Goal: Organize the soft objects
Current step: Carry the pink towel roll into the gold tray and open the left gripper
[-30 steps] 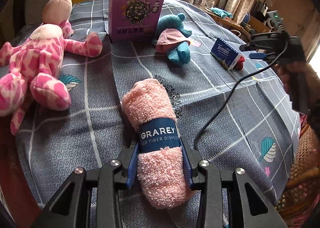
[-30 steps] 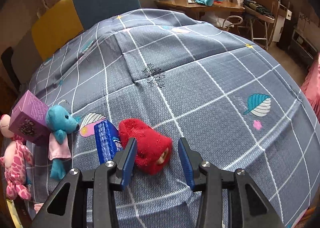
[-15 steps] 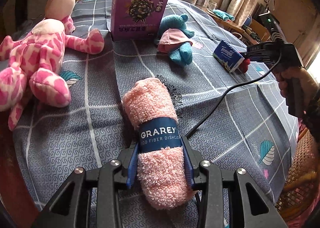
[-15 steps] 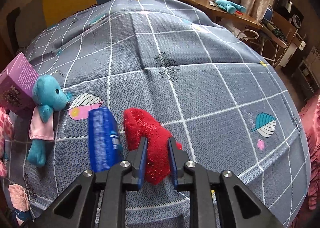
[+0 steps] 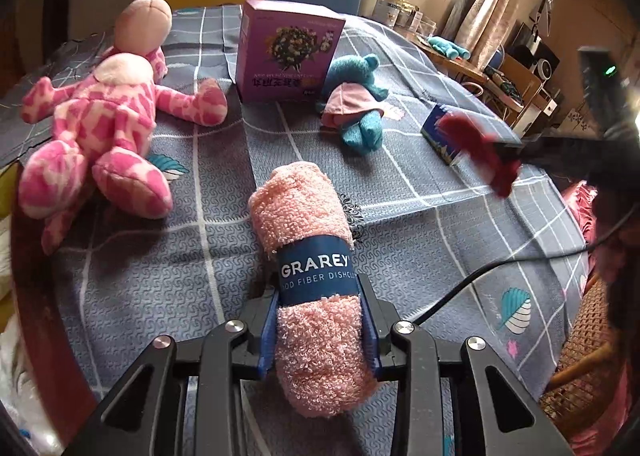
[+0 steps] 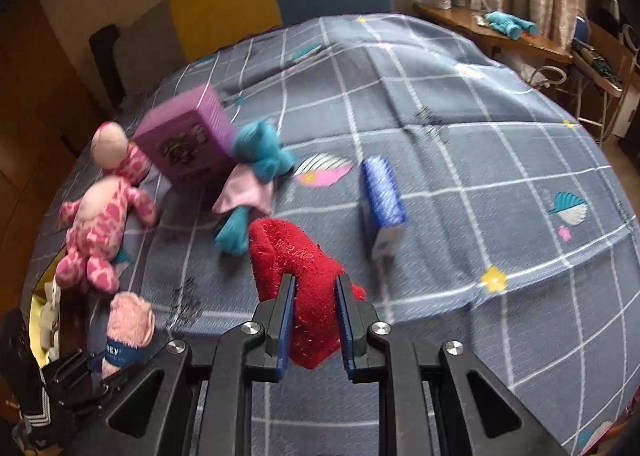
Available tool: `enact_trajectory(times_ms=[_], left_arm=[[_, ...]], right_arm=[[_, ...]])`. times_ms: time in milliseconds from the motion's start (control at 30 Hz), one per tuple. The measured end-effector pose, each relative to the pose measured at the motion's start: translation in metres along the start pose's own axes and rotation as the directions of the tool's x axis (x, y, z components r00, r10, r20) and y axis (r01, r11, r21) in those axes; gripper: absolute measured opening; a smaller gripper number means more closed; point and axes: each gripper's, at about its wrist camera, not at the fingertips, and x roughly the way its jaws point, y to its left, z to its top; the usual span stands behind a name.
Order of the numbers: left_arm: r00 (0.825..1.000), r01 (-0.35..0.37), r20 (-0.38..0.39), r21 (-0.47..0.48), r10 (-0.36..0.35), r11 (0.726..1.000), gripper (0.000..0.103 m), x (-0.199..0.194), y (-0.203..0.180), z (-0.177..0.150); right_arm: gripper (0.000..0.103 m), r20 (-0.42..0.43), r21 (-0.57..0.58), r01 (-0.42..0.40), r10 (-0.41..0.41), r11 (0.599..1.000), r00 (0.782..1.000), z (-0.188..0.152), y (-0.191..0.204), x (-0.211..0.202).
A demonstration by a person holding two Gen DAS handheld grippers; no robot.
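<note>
A rolled pink towel [image 5: 300, 207] with a dark blue band lies lengthwise between the pads of my left gripper [image 5: 319, 308]. The jaws are closing, and the pads press into the roll's near half. My right gripper [image 6: 315, 284] is shut on a red fuzzy cloth [image 6: 280, 248] and holds it above the tablecloth. In the left wrist view the red cloth [image 5: 476, 151] hangs blurred at the right. A pink spotted plush [image 5: 100, 123] lies at the left, and a teal bear in a pink dress [image 5: 356, 107] lies mid-table.
A purple box [image 5: 286, 55] stands behind the bear. A blue tissue pack [image 6: 382, 195] lies to the right of the red cloth. A black cable [image 5: 480, 276] trails over the grey checked tablecloth [image 6: 480, 135]. Yellow and blue chair backs stand behind the table, and a cluttered side table stands far right.
My right gripper shut on the red cloth beside the tissue pack, then lifted it and carried it left towards the toys. My left gripper rose slightly with the towel roll.
</note>
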Motion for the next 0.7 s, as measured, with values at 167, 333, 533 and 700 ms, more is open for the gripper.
enact_trajectory(times_ms=[167, 333, 533, 700], left_arm=[[0.999, -0.002, 0.041, -0.011, 0.003, 1.000, 0.035, -0.030, 0.003, -0.003], [0.996, -0.018, 0.085, -0.036, 0.021, 0.999, 0.035, -0.058, 0.011, -0.009], [0.989, -0.072, 0.126, -0.059, 0.079, 0.996, 0.035, -0.086, 0.022, -0.014], [0.975, -0.128, 0.173, -0.078, 0.140, 0.989, 0.035, -0.111, 0.032, -0.020]], right_arm=[[0.021, -0.107, -0.107, 0.076, -0.087, 0.991, 0.990, -0.024, 0.032, 0.047], [0.024, -0.096, -0.185, 0.126, -0.146, 0.974, 0.985, -0.032, 0.038, 0.056], [0.027, -0.082, -0.238, 0.151, -0.175, 0.960, 0.981, -0.034, 0.043, 0.058], [0.029, -0.075, -0.246, 0.163, -0.187, 0.955, 0.980, -0.036, 0.044, 0.059]])
